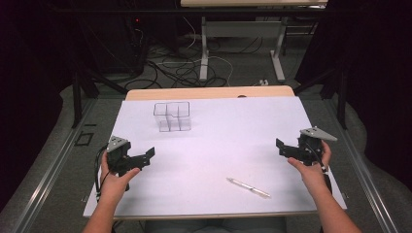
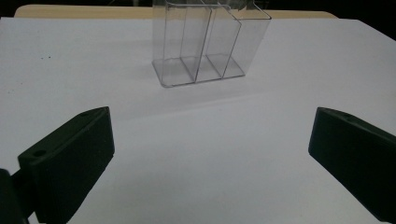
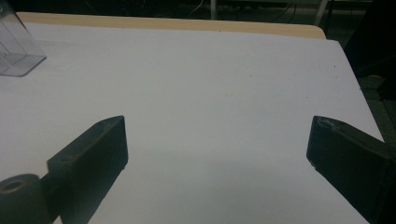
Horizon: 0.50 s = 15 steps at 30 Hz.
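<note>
The high view is looking forward and down over the white table [image 1: 209, 145]; each gripper view is looking low along its jaws, both catching the clear organizer [image 2: 210, 42].

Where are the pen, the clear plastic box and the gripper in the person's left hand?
pen [image 1: 248, 187]: high view, middle of its barrel.
clear plastic box [image 2: 205, 44]: left gripper view, its inner divider wall.
left gripper [image 1: 145, 156]: high view, between its open fingers.
</note>
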{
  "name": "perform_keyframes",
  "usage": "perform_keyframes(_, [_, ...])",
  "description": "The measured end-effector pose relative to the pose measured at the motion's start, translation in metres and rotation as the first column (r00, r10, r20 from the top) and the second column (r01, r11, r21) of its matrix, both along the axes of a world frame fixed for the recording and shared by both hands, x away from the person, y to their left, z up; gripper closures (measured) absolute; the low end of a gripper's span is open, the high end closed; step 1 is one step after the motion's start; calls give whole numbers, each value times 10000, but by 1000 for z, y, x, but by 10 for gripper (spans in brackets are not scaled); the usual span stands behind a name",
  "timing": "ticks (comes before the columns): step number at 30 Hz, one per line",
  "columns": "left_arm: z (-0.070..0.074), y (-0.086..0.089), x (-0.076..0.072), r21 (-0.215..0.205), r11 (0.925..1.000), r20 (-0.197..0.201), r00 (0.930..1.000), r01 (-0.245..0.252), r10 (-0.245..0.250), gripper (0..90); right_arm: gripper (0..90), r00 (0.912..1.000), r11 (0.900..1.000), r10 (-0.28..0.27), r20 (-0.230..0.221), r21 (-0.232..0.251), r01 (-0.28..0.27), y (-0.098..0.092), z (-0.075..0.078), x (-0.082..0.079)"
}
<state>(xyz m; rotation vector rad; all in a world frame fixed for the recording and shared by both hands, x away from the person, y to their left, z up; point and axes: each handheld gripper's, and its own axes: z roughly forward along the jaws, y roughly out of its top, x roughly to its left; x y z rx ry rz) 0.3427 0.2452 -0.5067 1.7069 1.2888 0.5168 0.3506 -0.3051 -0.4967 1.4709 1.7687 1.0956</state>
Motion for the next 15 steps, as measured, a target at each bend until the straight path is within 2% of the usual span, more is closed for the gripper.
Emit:
perform_keyframes(1, [0, 0, 2, -21, 10000, -7, 10000, -40, 40, 2, 56, 9999, 9999, -39, 165, 126, 37, 0, -3, 1])
perform_keyframes(3, [1, 1, 4, -110, 9998, 33, 9999, -142, 142, 3, 69, 10000, 9999, 20, 42, 144, -20, -1, -5, 1])
perform_keyframes(9, [5, 4, 4, -98, 9981, -26, 9981, -609, 608, 3, 115, 9998, 9999, -87, 195, -89, 89, 0, -5, 1])
perform_keyframes(10, [5, 5, 4, -214, 9979, -78, 9981, -610, 609, 3, 117, 9999, 10000, -66, 99, -33, 66, 2, -5, 1])
perform_keyframes(11, [5, 5, 4, -254, 9978, -125, 9981, -608, 605, 3, 117, 9998, 9998, 32, 175, -171, -29, 2, -6, 1])
perform_keyframes(15, [4, 6, 8, -60, 9983, -225, 9980, -588, 586, 3, 117, 9999, 9997, 140, 83, -178, -138, 6, -7, 3])
